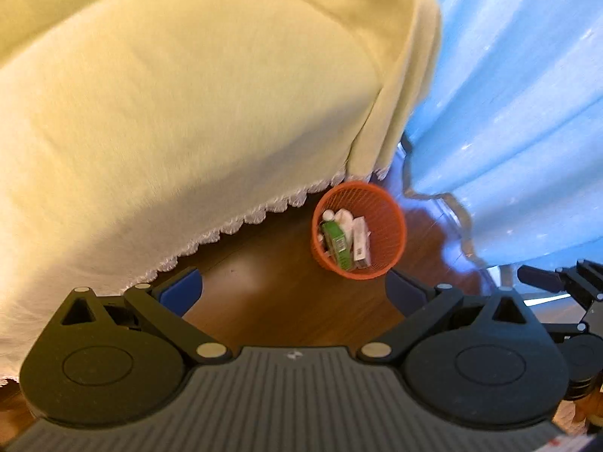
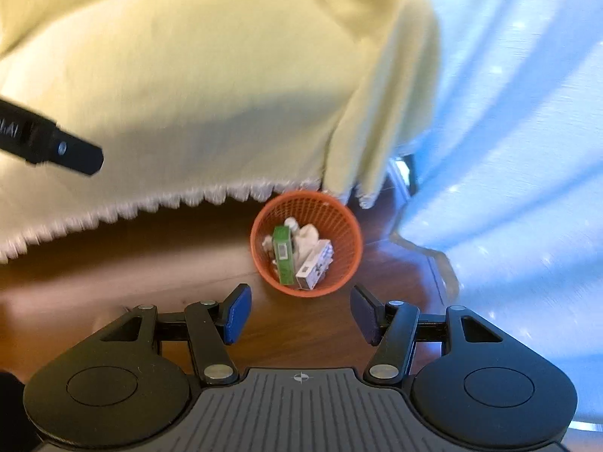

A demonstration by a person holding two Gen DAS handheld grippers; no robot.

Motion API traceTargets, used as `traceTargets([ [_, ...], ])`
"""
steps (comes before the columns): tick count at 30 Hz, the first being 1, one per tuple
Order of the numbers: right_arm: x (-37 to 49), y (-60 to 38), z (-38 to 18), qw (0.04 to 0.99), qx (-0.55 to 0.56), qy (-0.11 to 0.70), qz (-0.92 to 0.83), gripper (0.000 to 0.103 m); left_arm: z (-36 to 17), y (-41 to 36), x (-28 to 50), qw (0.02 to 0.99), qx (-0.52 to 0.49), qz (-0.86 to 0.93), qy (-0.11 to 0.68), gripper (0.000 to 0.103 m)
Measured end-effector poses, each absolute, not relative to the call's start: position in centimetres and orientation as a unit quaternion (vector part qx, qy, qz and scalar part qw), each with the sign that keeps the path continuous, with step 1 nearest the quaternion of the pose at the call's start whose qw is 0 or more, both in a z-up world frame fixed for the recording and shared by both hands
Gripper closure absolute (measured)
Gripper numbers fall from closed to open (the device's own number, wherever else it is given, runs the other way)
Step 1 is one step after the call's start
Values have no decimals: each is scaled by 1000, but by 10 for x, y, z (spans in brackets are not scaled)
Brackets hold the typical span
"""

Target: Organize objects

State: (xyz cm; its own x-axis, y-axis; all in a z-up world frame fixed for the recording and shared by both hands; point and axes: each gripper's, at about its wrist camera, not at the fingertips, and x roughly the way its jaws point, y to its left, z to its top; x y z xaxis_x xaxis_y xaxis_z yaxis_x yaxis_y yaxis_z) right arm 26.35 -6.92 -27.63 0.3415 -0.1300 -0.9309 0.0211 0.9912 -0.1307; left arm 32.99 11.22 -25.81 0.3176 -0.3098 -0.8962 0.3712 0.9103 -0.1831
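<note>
An orange mesh basket (image 1: 388, 211) stands on the wooden floor, just past the scalloped hem of a pale yellow cloth. Inside lie a green box (image 1: 336, 241), a white box (image 1: 360, 243) and crumpled white paper. The right wrist view shows the same basket (image 2: 339, 222) with the green box (image 2: 283, 250) and white box (image 2: 316, 260). My left gripper (image 1: 294, 293) hangs high above the floor, open and empty, basket beyond its right finger. My right gripper (image 2: 300, 314) is open and empty too, directly short of the basket.
The yellow cloth (image 1: 188, 113) drapes over furniture and fills the left and top. A light blue curtain (image 1: 527, 113) hangs on the right down to the floor. Bare wooden floor (image 1: 282, 301) lies between them. A black handle (image 2: 49, 143) crosses the left of the right wrist view.
</note>
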Motion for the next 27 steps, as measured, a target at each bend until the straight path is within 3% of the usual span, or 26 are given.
traceTargets([
  [12,264,-87,-146,844,14,530,-79,47,-132,102,301,841,41,-211,496,1],
  [27,240,-74,-97,852,57,514,-82,47,-81,146,272,854,15,-183,486,1],
])
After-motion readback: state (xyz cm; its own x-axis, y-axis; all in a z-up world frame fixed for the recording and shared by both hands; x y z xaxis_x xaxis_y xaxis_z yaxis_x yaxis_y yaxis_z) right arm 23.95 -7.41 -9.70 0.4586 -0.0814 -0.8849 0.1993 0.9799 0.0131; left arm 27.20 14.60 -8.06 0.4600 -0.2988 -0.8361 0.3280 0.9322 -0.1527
